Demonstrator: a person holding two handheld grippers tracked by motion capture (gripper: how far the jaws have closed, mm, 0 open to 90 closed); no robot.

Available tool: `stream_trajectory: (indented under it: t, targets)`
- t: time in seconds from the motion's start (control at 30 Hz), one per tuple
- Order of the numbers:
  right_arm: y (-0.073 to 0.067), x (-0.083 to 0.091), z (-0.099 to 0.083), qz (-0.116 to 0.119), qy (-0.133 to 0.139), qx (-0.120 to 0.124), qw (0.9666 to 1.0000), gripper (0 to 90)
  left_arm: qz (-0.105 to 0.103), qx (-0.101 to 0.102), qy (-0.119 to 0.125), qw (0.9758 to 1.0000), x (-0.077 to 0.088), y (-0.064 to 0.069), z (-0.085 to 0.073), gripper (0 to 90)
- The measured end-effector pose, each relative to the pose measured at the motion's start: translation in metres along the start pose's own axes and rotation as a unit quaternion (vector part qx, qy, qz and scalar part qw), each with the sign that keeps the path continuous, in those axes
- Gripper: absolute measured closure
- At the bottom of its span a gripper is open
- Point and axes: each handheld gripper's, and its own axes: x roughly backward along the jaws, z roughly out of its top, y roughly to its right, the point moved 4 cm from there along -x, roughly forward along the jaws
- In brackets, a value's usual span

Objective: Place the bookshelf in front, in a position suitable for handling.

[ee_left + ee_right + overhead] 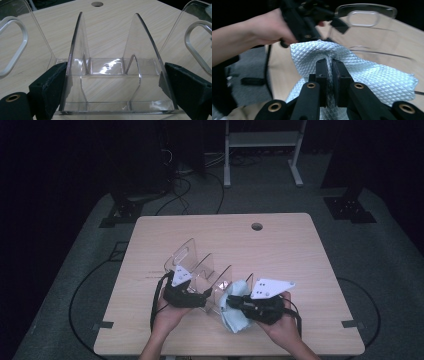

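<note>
High view: wooden bench, clear acrylic divider rack sitting near its front middle, person's two hands coming in from the bottom edge. Rack looks stiff, slick, light for its bulk, probably scratches or cracks if squeezed hard on a thin fin; best held across the base walls, which is where the left gripper has it. Left gripper view shows its jaws standing wide, one on each outer wall of the rack, apparently bracing it. Pale blue quilted cloth hangs at the rack's right end, just beside the last fin. Cloth is soft, limp, light, grippy weave; a pinched fold holds fine. Right gripper has its jaws together, clamped on a bunched fold of the cloth.
</note>
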Motion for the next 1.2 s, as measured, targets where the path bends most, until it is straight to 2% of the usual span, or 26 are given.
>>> stream_trajectory:
  t: [0.1,0.3,0.43,0.5,0.57,0.63,0.7,0.73,0.8,0.87,0.93,1.03,1.13,1.2]
  targets:
    - [-0.002,-0.001,0.000,0.001,-0.003,0.005,1.0000,83.7,-0.001,-0.003,0.002,1.0000,0.000,0.000,0.000,8.2]
    - [0.016,0.005,-0.001,-0.011,0.006,-0.015,0.9998,83.9,-0.005,-0.004,0.004,1.0000,-0.001,0.002,0.001,7.8]
    - [0.020,0.007,-0.002,-0.019,0.008,-0.019,0.9996,83.8,-0.005,-0.003,0.004,1.0000,-0.001,0.002,0.001,7.7]
    - [0.017,0.007,-0.002,-0.025,0.009,-0.021,0.9994,83.7,-0.005,-0.002,0.003,1.0000,-0.001,0.002,0.002,7.8]
    - [0.009,0.005,-0.003,-0.007,0.009,-0.018,0.9998,83.8,-0.005,-0.002,0.003,1.0000,-0.002,0.003,0.002,7.8]
    - [-0.002,0.002,-0.005,0.002,0.008,-0.007,0.9999,83.7,-0.004,-0.002,0.002,1.0000,-0.002,0.003,0.002,7.8]
    - [-0.010,-0.001,-0.006,-0.001,0.003,0.006,1.0000,83.7,-0.005,-0.003,0.003,1.0000,-0.001,0.002,0.002,7.8]
    - [-0.010,-0.001,-0.006,-0.005,0.003,0.012,0.9999,83.8,-0.006,-0.003,0.004,1.0000,-0.001,0.002,0.002,7.8]
    - [-0.007,0.000,-0.005,0.000,0.003,0.006,1.0000,83.8,-0.006,-0.003,0.005,1.0000,-0.001,0.003,0.002,7.7]
    - [-0.002,0.003,-0.005,-0.016,0.006,0.004,0.9998,83.8,-0.006,-0.003,0.006,1.0000,-0.002,0.004,0.002,7.6]
    - [0.001,0.004,-0.005,-0.020,0.007,-0.001,0.9998,83.8,-0.007,-0.001,0.007,1.0000,-0.002,0.005,0.002,7.3]
    - [-0.002,0.005,-0.007,-0.029,0.010,-0.001,0.9995,83.9,-0.009,-0.001,0.006,0.9999,-0.002,0.004,0.003,7.3]
    - [-0.012,0.001,-0.011,-0.005,0.006,-0.001,1.0000,83.9,-0.012,0.000,0.007,0.9999,-0.001,0.003,0.003,7.3]
    - [-0.015,-0.001,-0.013,-0.008,0.000,0.012,0.9999,84.0,-0.016,0.000,0.010,0.9998,0.000,0.003,0.003,7.3]
